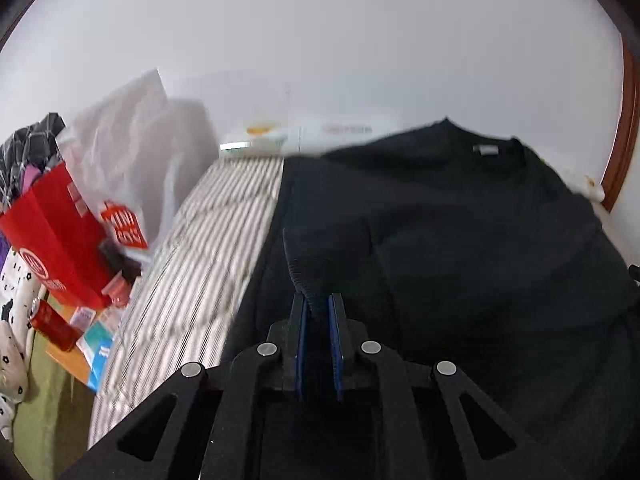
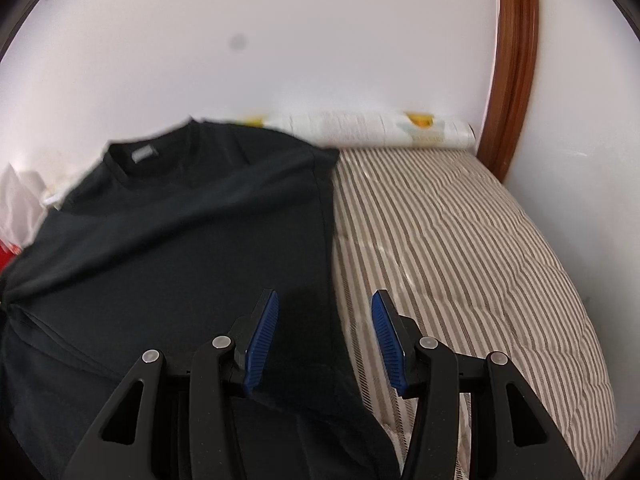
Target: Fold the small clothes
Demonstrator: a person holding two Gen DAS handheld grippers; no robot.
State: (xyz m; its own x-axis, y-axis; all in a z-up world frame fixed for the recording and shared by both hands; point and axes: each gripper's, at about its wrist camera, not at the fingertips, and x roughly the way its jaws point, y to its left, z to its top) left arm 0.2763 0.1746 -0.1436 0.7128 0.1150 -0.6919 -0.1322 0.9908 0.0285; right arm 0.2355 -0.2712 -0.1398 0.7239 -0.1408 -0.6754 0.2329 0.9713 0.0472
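A black T-shirt (image 1: 460, 240) lies spread on the striped bed cover (image 1: 208, 248), its collar and grey neck label at the far end. My left gripper (image 1: 319, 304) is shut on a pinch of the shirt's black fabric near its left edge. In the right wrist view the same shirt (image 2: 180, 248) fills the left half. My right gripper (image 2: 324, 312) is open, its blue pads straddling the shirt's right edge over the striped cover (image 2: 460, 260), holding nothing.
A red paper bag (image 1: 60, 240), a white plastic bag (image 1: 132, 152), a red can (image 1: 52, 322) and small boxes crowd the left side of the bed. A white wall lies beyond. A rolled white pack (image 2: 380, 128) and a brown wooden frame (image 2: 516, 60) are at the right.
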